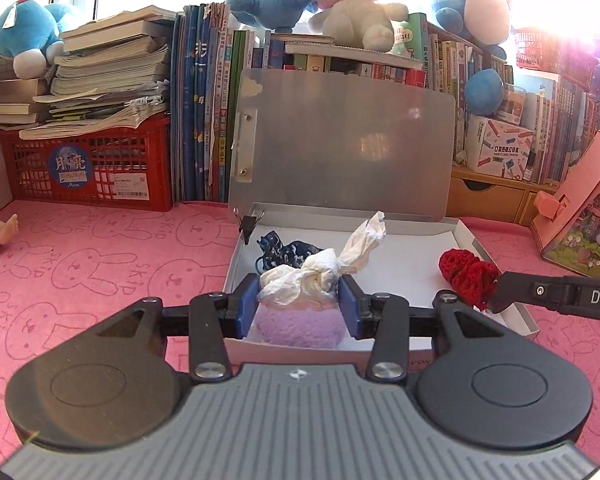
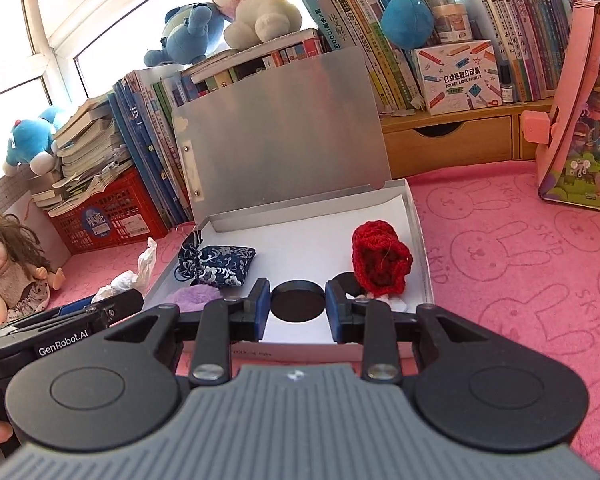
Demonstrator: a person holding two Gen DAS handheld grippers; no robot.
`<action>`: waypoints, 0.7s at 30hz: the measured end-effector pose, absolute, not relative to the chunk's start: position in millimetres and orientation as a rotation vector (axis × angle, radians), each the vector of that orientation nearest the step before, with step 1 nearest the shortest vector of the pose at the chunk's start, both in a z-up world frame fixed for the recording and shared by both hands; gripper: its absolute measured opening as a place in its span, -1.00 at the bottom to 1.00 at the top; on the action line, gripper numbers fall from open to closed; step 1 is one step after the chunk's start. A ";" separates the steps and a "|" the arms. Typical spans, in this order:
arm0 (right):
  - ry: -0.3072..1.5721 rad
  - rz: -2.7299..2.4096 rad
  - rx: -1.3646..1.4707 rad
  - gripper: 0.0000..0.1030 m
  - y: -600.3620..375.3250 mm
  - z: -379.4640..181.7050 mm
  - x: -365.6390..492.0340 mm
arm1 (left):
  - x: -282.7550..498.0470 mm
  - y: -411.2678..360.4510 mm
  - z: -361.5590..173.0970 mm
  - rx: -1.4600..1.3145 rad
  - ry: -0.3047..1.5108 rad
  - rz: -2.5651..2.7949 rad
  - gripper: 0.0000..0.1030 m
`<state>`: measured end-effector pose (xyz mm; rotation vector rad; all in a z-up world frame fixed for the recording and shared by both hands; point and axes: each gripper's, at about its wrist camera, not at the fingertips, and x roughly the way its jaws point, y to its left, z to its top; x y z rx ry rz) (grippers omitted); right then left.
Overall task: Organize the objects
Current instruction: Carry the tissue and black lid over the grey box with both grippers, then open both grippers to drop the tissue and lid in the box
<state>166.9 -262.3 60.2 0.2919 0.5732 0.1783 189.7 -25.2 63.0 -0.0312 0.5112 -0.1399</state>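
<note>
White crumpled tissue [image 1: 320,276] is clamped between the fingers of the left gripper [image 1: 300,300], its twisted tail pointing toward 1 o'clock in the left wrist view; the wad hangs over the near-left corner of the open box [image 1: 496,264], above a fluffy purple pouch [image 1: 296,326] that lies just below it inside the box. The right gripper [image 2: 298,300] has its fingers drawn as close together as they go, framing a black round disc [image 2: 298,302]; by the pictures they seem clamped on it, though the contact itself is hard to make out. A second dark disc [image 2: 346,280] peeks out at 1 o'clock from those fingers. Inside the box, the right wrist view shows a dark blue patterned pouch [image 2: 216,262] at 10 o'clock from the fingers, and a red knitted pouch [image 2: 380,264] at 1 o'clock, close to the right wall. The grey lid [image 2: 280,128] stands upright against the books [image 2: 380,60] behind. Both hands sit at the near edge of the box on the pink tabletop [image 2: 520,260]; the left is nearer the purple pouch, the right nearer the red one. Whether the tissue belongs in the box or out of it cannot be told.
</note>
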 end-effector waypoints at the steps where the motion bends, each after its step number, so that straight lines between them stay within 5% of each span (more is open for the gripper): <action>1: 0.582 0.173 0.300 -0.34 -264.5 62.0 178.1 | 200.7 -29.6 64.5 -0.021 0.515 -0.138 -0.05; 17: 0.691 0.101 0.283 -0.33 -261.8 36.0 262.7 | 313.7 -46.8 28.5 0.081 0.616 -0.081 -0.04; 19: 0.692 0.100 0.282 -0.27 -261.1 33.0 263.1 | 314.5 -44.2 24.8 0.071 0.624 -0.086 0.00; 21: 0.678 0.103 0.286 0.20 -262.0 33.2 259.9 | 312.6 -42.1 23.8 0.066 0.624 -0.088 0.27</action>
